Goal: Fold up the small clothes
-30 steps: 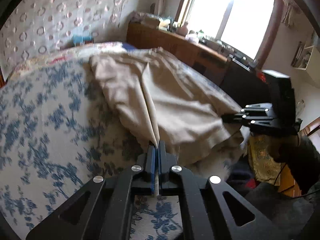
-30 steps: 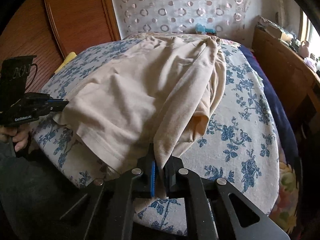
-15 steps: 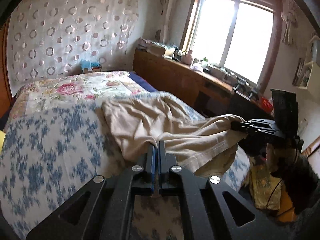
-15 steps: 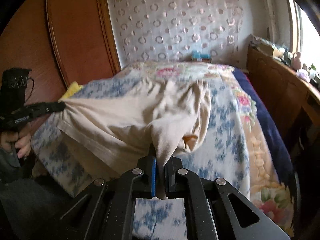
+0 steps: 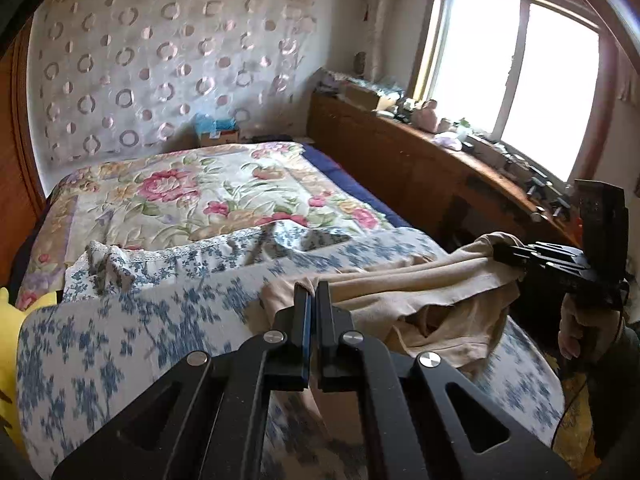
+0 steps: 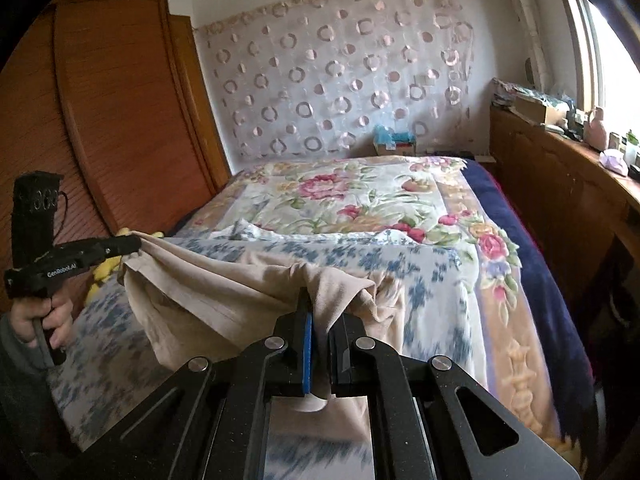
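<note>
Bedroom, bed (image 6: 532, 248) with blue-flowered cover: one beige garment (image 5: 436, 288), soft, light, limp, probably slippery-free knit, slung sagging above the near end between left gripper (image 5: 311, 300) and right gripper (image 6: 318, 312), fingers of both clenched on opposite edges; best held at hems.

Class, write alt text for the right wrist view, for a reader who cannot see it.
The right tool is shut on a bunched corner of a beige fabric garment, stretched leftward to the left tool, which clamps its other corner. Under it lies a bed with a blue-and-white floral sheet; farther back lies a pink-rose quilt.
</note>
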{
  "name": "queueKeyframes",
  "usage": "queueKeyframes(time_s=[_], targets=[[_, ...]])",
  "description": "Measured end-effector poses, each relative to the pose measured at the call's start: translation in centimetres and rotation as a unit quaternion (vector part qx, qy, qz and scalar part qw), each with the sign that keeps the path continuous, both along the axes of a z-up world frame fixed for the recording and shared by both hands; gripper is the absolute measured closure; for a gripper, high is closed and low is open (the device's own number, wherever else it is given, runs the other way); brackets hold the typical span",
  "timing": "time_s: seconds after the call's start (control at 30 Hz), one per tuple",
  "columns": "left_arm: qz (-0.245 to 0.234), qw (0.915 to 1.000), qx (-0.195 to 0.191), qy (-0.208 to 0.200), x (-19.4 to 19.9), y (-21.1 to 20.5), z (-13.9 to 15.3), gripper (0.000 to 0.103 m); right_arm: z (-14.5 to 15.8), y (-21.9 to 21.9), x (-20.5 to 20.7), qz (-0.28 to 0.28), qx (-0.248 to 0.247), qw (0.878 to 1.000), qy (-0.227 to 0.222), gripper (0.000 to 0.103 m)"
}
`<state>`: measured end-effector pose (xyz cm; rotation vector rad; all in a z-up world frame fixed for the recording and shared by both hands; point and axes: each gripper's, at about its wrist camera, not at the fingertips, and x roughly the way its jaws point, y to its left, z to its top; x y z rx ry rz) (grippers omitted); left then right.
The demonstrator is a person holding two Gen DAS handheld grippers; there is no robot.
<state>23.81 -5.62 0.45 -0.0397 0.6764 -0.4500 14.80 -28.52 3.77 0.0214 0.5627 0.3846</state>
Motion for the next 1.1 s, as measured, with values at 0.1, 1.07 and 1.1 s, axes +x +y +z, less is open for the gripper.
queueKeyframes(time_s=[0.1, 1.07, 1.1], targets=[[0.006, 0.9997, 0.017, 0.014, 2.2, -0.5, -1.3, 0.101, -0.6, 0.9, 3.2, -0.002, -0.014, 1.0, 0.018, 0.097], [-0.031, 0.995, 0.051, 0.079, -0.4, -0.7, -7.3, 0.029, -1.0, 9.3, 0.2, 0.132, -0.17, 0.976, 0.045, 0.055], [-0.032, 0.995, 0.052, 0.079, -0.4, -0.7, -7.3, 0.029, -1.0, 9.4, 0.6, 0.13, -0.179, 0.974, 0.049, 0.055]])
